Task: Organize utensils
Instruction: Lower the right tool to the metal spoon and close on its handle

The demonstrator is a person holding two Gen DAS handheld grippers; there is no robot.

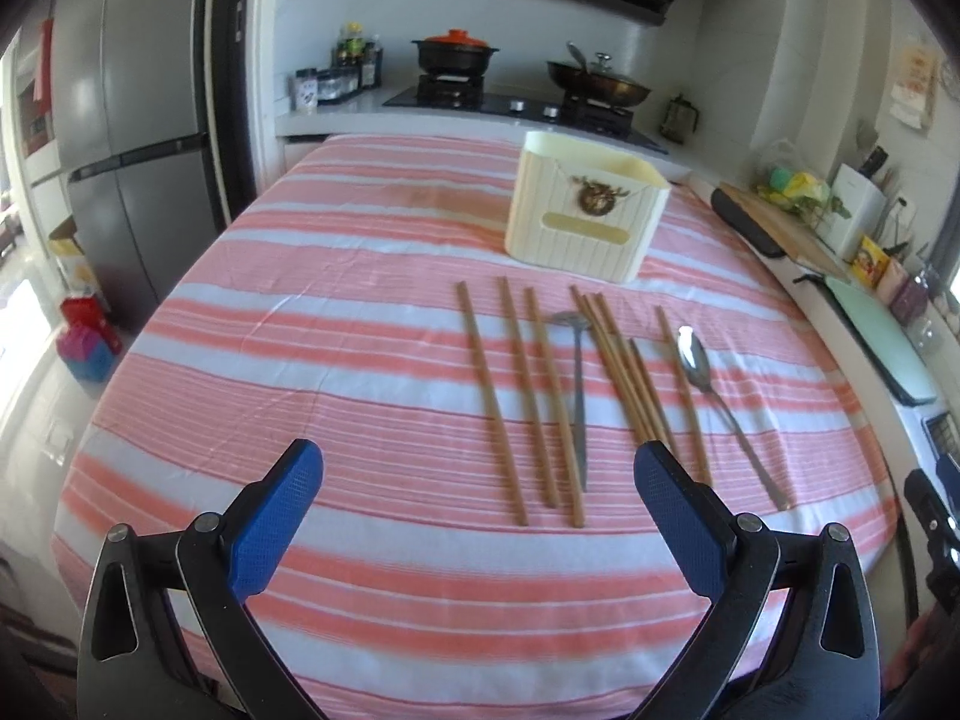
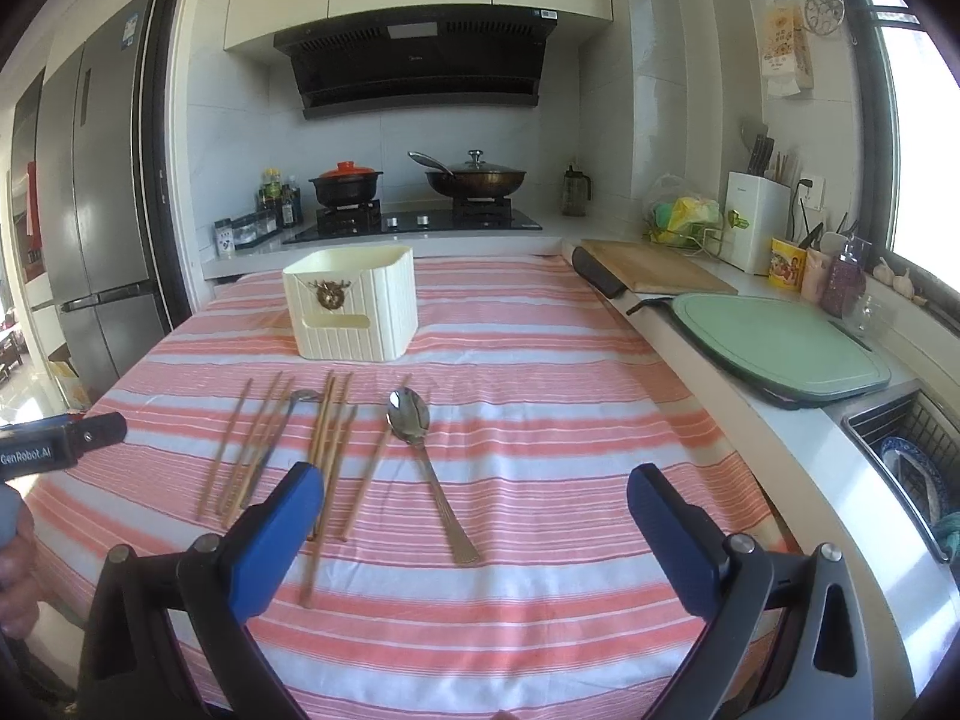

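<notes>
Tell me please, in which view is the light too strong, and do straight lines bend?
Right wrist view: the window at the right edge is blown out to white. Left wrist view: glare washes out the floor at the left edge. Both views: fisheye distortion bows the tablecloth stripes and the refrigerator edges.

Both grippers (image 1: 479,474) (image 2: 477,495) have black arms with silver pivot screws and textured blue pads (image 1: 273,516); "GenRobot.AI" marks one body.
</notes>
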